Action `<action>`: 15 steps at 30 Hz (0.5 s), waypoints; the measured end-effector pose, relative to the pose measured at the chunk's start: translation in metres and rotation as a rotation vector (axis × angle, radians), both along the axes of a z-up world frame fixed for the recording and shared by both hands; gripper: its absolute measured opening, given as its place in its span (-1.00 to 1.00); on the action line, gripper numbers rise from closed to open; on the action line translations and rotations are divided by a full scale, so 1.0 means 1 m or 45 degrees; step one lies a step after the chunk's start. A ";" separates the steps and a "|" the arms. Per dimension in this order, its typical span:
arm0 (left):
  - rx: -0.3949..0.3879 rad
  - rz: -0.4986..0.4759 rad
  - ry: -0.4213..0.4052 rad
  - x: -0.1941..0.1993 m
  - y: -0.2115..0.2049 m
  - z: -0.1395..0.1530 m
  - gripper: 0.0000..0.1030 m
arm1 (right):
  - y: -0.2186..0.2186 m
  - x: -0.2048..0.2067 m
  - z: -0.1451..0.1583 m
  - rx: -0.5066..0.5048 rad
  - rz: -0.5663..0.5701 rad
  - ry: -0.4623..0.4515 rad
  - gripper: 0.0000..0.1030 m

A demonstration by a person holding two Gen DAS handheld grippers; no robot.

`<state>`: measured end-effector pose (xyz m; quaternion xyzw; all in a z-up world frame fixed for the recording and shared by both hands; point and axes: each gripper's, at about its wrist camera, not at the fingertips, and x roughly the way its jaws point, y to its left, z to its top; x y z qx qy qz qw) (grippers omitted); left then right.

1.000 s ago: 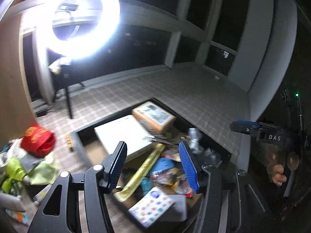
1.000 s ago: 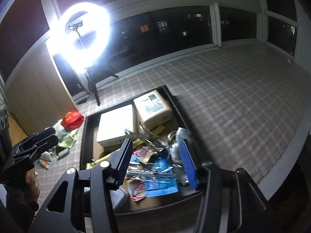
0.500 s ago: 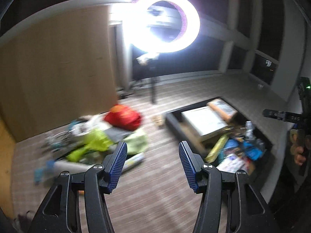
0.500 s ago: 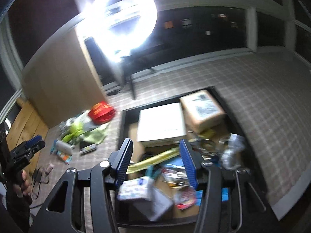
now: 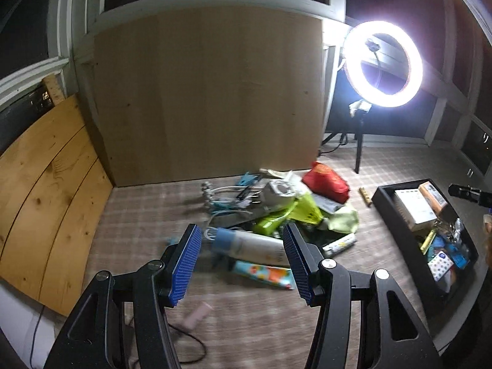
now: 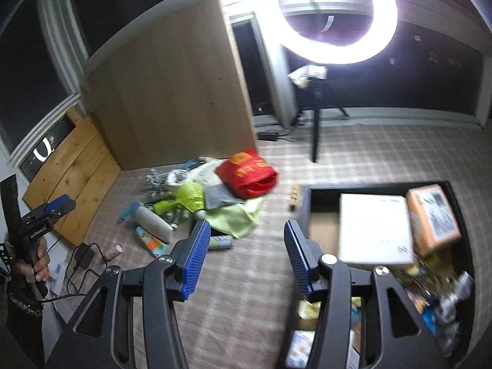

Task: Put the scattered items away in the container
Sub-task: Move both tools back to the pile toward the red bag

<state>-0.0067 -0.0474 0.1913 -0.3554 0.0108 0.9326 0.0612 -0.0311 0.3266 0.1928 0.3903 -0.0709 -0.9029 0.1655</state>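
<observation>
A heap of scattered items lies on the checked floor: a red bag (image 5: 326, 181) (image 6: 246, 173), yellow-green packets (image 5: 286, 216), a white bottle with a blue cap (image 5: 249, 246) and a colourful tube (image 5: 264, 273). The black container (image 5: 396, 227) (image 6: 307, 212) at the right holds a white box (image 6: 373, 230), an orange box (image 6: 432, 218) and several packets. My left gripper (image 5: 241, 264) hovers open and empty above the white bottle. My right gripper (image 6: 246, 258) hangs open and empty over bare floor, between the heap and the container's left wall.
A lit ring light (image 5: 382, 64) on a black tripod (image 6: 315, 123) stands behind the heap. A plywood panel (image 5: 209, 98) and wooden boards (image 5: 46, 190) close off the back left. A pink tube (image 5: 196, 316) and a charger with black cable (image 6: 81, 256) lie near the front.
Both views have swung left, from the container to the heap. The container has slid to the right edge in the left wrist view. Both grippers have stayed open and empty.
</observation>
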 end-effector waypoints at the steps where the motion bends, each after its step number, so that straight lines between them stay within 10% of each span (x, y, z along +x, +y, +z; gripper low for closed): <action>1: 0.003 0.003 -0.013 -0.004 -0.004 -0.004 0.05 | -0.006 -0.004 -0.001 0.007 0.015 -0.004 -0.04; 15: 0.079 -0.126 -0.108 -0.072 0.051 -0.047 0.02 | -0.043 -0.130 -0.074 0.083 0.069 -0.181 0.06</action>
